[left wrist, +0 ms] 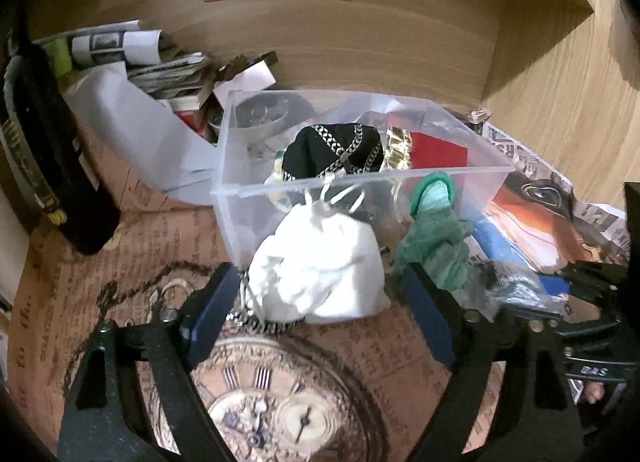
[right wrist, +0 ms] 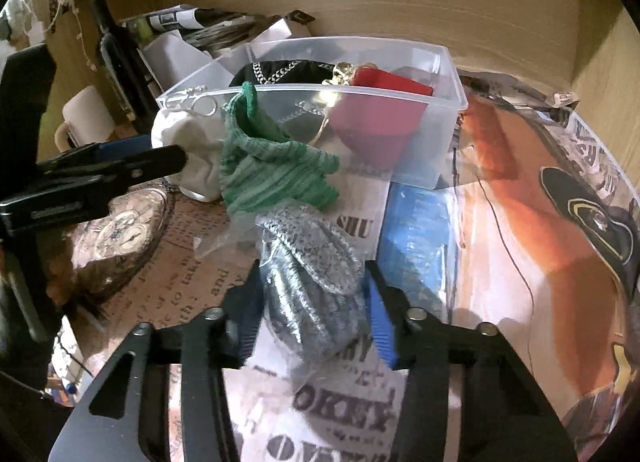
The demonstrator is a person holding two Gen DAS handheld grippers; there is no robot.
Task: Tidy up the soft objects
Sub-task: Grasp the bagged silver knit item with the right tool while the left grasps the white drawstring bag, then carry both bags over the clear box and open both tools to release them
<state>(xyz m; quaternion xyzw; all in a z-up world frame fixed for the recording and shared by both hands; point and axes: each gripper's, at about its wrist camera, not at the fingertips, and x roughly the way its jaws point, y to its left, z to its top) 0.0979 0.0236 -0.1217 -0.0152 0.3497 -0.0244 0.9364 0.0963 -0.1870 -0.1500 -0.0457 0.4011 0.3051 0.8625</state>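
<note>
Left hand-held gripper (left wrist: 320, 302) spread wide, white drawstring pouch (left wrist: 320, 266) between fingers, uncaught. Right hand-held gripper (right wrist: 314, 302) clamps bagged grey knit (right wrist: 312, 274); film slippery, grip bulk. Clear bin (right wrist: 452, 74) ahead.

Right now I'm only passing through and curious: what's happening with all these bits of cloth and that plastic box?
A person is sorting soft things with a handheld gripper in each hand. The left gripper stands open around a white drawstring pouch lying in front of the clear plastic box. The right gripper has its fingers around a grey knitted item in a clear bag; whether they are pressing it is unclear. A green sock lies between the two bundles. The box already holds a black cap and something red.
</note>
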